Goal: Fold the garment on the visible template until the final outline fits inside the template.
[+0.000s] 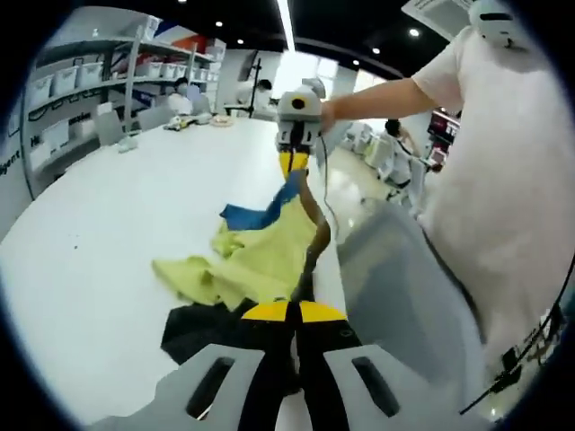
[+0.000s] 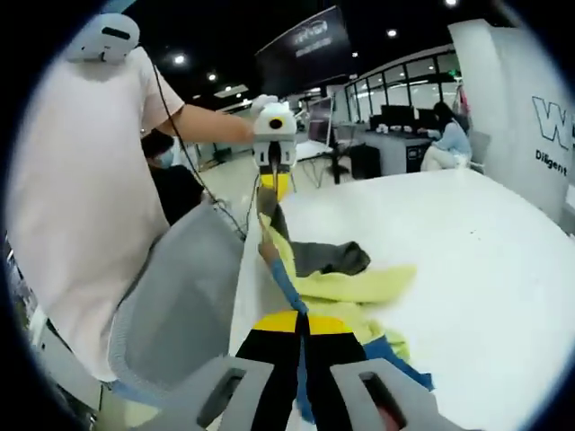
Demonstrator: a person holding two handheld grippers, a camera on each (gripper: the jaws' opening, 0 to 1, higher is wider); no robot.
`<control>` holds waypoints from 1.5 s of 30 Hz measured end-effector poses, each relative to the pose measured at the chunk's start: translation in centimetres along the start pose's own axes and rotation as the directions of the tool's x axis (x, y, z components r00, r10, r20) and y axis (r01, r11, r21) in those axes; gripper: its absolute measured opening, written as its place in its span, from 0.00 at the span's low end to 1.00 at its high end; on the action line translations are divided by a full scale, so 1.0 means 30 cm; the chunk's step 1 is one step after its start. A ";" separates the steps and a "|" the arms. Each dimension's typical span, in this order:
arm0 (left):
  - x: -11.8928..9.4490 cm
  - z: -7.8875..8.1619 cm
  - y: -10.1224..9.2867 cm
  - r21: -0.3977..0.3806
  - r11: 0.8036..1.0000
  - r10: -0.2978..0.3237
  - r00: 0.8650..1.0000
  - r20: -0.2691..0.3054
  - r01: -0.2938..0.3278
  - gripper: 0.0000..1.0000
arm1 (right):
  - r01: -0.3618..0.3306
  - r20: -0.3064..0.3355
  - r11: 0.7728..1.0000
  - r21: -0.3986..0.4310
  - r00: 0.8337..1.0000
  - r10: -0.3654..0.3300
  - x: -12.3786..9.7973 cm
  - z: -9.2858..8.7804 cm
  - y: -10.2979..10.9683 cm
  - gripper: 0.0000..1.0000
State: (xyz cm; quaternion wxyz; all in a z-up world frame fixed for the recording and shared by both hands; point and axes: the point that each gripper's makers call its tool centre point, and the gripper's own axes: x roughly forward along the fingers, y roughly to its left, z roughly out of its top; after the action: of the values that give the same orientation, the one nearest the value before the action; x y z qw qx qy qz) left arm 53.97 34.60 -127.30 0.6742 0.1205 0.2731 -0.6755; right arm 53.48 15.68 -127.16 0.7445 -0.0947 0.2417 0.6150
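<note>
Garment point(image 1: 260, 256): yellow cloth with a blue trim and a dark part, lying bunched on the white table point(image 1: 135, 206) close to the near edge, one edge lifted and pulled into a line between the two grippers.

Where on table: mostly heaped in folds; dark part point(image 1: 193, 328) flat on the table near the left hand-held gripper; blue bit point(image 1: 247, 215) toward the far end.

Template: cannot tell where it is; no outline seen on the table.

Left hand-held gripper point(image 1: 292, 314): jaws pressed together on the garment edge, cloth coming out from between them. Seen from the other side too point(image 2: 274, 184), holding the far end up.

Right hand-held gripper point(image 2: 301, 328): jaws closed tight on the blue-trimmed edge point(image 2: 286, 283). Seen in the left gripper view point(image 1: 295, 166), held up over the table by a person's hand.

How it handles: soft, light and floppy by the look of it; will sag and wrinkle, will not keep a shape alone. Not slippery, not easy to break.

Where to hold: at the corners or along the trimmed edge, pinched flat, so the rest hangs straight.

Which way it points: long line of the held edge runs from one gripper to the other, along the near table edge; rest of the cloth drops away toward the middle of the table.

Chair point(image 1: 404, 287): grey seat back just beside the table edge, next to the person in white point(image 1: 503, 180).

Still to do: spreading flat and folding; heap is not yet neat.
</note>
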 end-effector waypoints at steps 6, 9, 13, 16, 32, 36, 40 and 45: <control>-0.019 0.097 0.208 -0.011 0.994 0.105 0.993 0.048 -0.105 0.03 | 0.097 0.033 0.995 0.005 0.995 -0.097 -0.013 0.049 -0.191 0.00; -0.016 0.144 0.312 -0.021 0.988 0.153 0.986 0.069 -0.152 0.03 | 0.144 0.044 0.990 0.000 0.989 -0.144 -0.014 0.076 -0.287 0.00; 0.000 0.181 0.414 -0.029 0.980 0.196 0.978 0.075 -0.195 0.03 | 0.192 0.070 0.981 0.029 0.979 -0.194 -0.015 0.105 -0.391 0.00; 0.018 0.208 0.520 -0.049 0.969 0.246 0.966 0.080 -0.243 0.03 | 0.246 0.077 0.968 0.048 0.966 -0.249 -0.014 0.113 -0.495 0.00; 0.182 0.120 0.915 -0.147 0.827 0.540 0.839 -0.057 -0.543 0.04 | 0.520 -0.085 0.839 0.160 0.854 -0.513 0.048 -0.056 -0.880 0.00; 0.227 0.089 0.942 -0.170 0.810 0.551 0.828 -0.103 -0.561 0.04 | 0.552 -0.135 0.816 0.171 0.834 -0.535 0.076 -0.093 -0.928 0.00; 0.240 0.063 0.970 -0.174 0.793 0.568 0.812 -0.136 -0.584 0.04 | 0.576 -0.156 0.802 0.162 0.817 -0.555 0.101 -0.104 -0.959 0.00; 0.222 0.038 1.001 -0.243 0.749 0.594 0.787 -0.164 -0.616 0.04 | 0.608 -0.169 0.780 0.146 0.792 -0.586 0.112 -0.103 -1.004 0.00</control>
State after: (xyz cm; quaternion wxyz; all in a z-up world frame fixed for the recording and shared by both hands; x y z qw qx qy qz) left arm 83.12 30.10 -136.10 0.8556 0.1303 0.3386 -0.3693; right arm 82.11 10.44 -136.14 0.8915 -0.1289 0.2998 0.3142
